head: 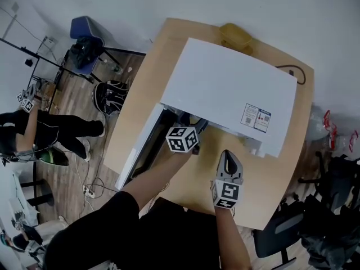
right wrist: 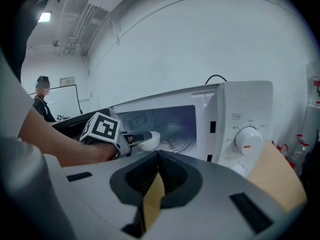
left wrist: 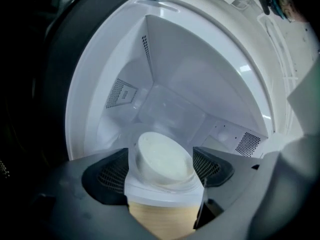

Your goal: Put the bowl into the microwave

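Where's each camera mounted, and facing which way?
Head view: on the person's head, facing steeply down at the table and microwave; both forearms, left hand-held gripper, right hand-held gripper.
Left gripper view: on the left hand-held gripper, facing into the microwave; own jaws flank the bowl.
Right gripper view: on the right hand-held gripper, facing the microwave's open front; own jaws, left forearm.
Shared: both gripper views show the bowl.

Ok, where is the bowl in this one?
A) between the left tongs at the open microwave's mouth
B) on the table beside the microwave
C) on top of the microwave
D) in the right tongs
A: the left gripper view shows the bowl between the left tongs, with the microwave cavity right behind it.
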### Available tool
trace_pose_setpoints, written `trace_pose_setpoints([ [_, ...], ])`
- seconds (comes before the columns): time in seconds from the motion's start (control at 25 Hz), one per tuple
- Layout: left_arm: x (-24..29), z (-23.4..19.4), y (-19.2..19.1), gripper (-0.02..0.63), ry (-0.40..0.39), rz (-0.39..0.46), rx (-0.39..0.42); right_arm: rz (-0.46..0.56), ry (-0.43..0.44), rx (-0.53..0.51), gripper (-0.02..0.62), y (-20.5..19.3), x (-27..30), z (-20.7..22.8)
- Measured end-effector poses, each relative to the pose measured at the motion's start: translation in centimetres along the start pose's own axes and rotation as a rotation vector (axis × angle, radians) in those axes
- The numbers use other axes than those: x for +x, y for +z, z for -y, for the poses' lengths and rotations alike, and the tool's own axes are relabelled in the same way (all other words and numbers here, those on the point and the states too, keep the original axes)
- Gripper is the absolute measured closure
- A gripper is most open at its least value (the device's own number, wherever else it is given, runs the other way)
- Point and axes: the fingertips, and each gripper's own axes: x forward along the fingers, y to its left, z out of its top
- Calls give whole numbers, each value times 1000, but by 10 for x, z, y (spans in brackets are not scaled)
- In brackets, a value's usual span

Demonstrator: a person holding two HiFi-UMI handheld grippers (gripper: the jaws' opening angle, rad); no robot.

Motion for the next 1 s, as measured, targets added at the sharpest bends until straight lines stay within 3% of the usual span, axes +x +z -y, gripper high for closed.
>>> trace_pose_setpoints([
  [0.56, -2, 8, -13, 236, -24, -86, 236, -11, 3, -1, 535, -9, -8, -8],
  [1.0, 8, 13, -14, 238, -24, -102, 279, -13, -9, 7, 535, -9, -6, 6],
])
